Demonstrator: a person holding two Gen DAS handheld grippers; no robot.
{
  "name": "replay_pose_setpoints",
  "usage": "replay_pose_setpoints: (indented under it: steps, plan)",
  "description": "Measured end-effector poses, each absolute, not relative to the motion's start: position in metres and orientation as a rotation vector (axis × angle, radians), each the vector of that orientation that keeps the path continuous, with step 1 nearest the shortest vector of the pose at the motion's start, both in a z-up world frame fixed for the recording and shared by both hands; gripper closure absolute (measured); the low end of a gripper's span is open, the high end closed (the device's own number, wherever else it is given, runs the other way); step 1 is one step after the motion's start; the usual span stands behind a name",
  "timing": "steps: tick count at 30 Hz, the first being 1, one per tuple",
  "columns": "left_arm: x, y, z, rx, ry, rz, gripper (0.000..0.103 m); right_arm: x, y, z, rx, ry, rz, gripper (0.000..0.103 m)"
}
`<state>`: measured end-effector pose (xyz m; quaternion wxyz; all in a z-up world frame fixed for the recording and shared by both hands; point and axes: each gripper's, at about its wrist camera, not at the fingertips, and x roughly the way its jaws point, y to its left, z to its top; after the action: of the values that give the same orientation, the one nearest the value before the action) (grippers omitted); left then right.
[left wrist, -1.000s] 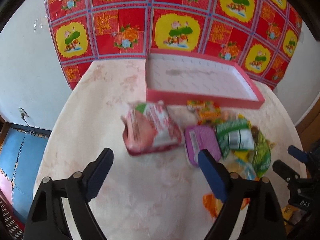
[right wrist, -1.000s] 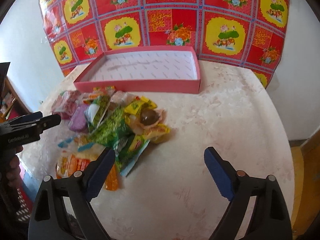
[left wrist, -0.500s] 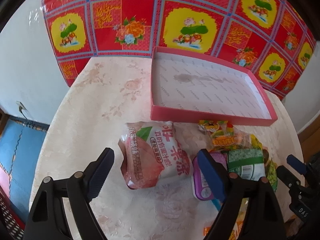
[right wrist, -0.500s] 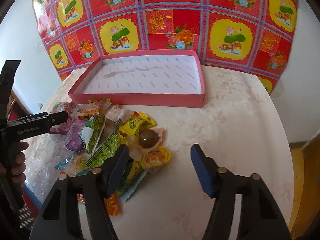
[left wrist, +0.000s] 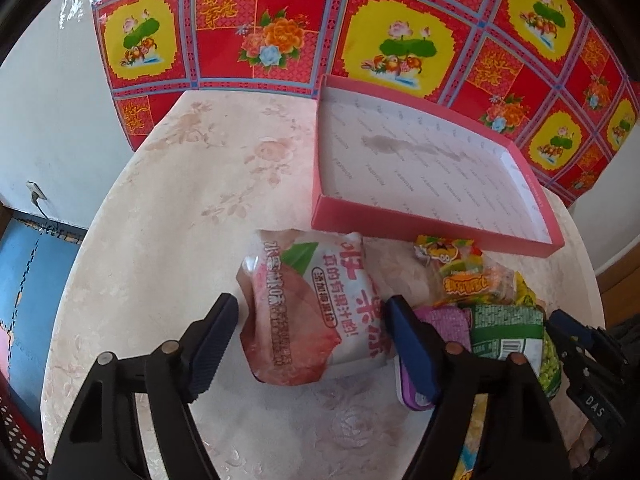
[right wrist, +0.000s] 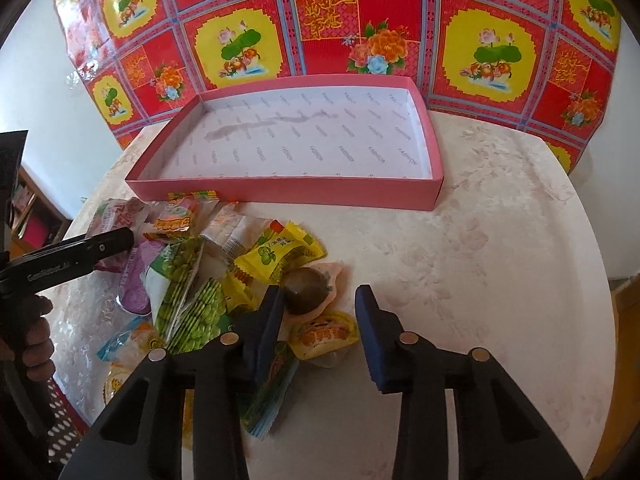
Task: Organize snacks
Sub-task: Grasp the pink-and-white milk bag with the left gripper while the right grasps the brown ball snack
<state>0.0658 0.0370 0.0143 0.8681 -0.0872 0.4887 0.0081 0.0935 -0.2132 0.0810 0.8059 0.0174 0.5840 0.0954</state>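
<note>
A heap of snack packets lies on the round table in front of an empty pink tray (left wrist: pixel 432 216) (right wrist: pixel 280 194). My left gripper (left wrist: pixel 312 340) straddles a pink peach pouch (left wrist: pixel 308 308). Its jaws are closing, with the pads close beside the pouch's edges and no visible squeeze. My right gripper (right wrist: pixel 320 312) is over the heap's right end, its jaws closing around a brown round sweet in a pink wrapper (right wrist: pixel 308 294) and a yellow-orange packet (right wrist: pixel 324 334). The right pad stands clear of them.
The heap also holds a purple packet (left wrist: pixel 444 320), green pea packets (right wrist: pixel 188 300) and a yellow packet (right wrist: pixel 280 256). A red flowered cloth (right wrist: pixel 360 20) hangs behind the table. The table's edge curves round on both sides, with a blue floor mat (left wrist: pixel 28 280) below left.
Both grippers have come down and forward toward the heap. The right jaws have narrowed a lot, the left a little. The peach pouch now lies between the left fingers.
</note>
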Motion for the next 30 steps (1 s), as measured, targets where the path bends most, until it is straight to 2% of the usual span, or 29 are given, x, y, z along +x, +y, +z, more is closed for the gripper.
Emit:
replay_pose_setpoints:
  steps: [6,17,19,22,30]
  plan:
    - [0.066,0.034,0.016,-0.178,1.012,0.001,0.031,0.096,-0.210,0.073,0.052,1.256,0.229,0.065]
    - [0.064,0.032,0.016,-0.173,0.999,-0.005,0.032,0.101,-0.202,0.070,0.029,1.229,0.233,0.066]
    - [0.063,0.033,0.017,-0.173,0.992,-0.005,0.034,0.101,-0.203,0.069,0.031,1.225,0.227,0.070]
    - [0.062,0.037,0.018,-0.197,0.991,-0.008,0.038,0.100,-0.205,0.069,0.049,1.222,0.220,0.070]
    - [0.053,0.039,0.028,-0.220,0.964,-0.036,0.039,0.094,-0.206,0.076,0.069,1.217,0.214,0.071]
